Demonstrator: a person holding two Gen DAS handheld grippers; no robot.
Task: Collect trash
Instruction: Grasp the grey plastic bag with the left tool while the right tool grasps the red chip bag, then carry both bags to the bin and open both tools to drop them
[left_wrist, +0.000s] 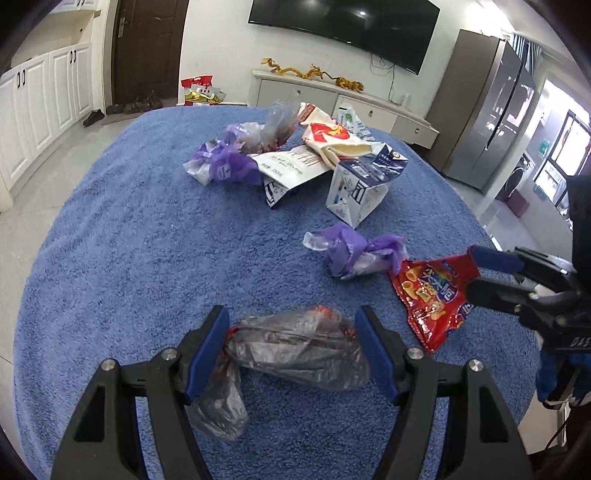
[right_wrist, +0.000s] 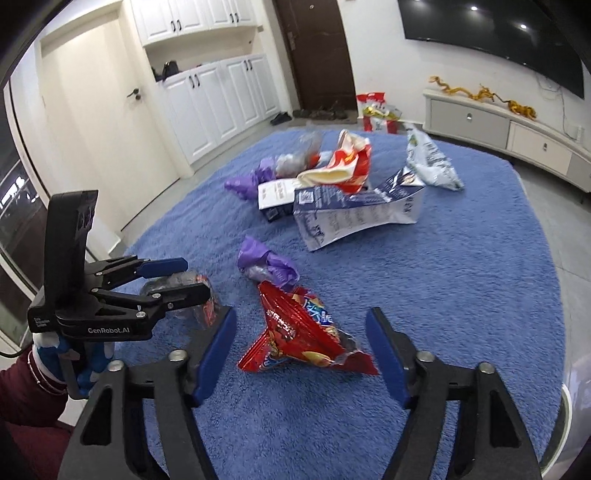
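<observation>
Here the grey plastic bag (left_wrist: 295, 347) is straddled by the wide-spread left gripper (left_wrist: 291, 325); the red snack packet (right_wrist: 306, 336) is framed by the right gripper (right_wrist: 301, 332), jaws wide, on the blue cloth (left_wrist: 129, 240)

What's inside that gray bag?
Something red shows through the gray bag between the left gripper's open fingers. The crumpled plastic hides what it is.

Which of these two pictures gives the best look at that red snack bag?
The right wrist view: the red snack bag lies whole and close between the open right tongs. In the left wrist view the bag sits off to the side, its corner hidden behind the right tongs' fingertips.
</observation>
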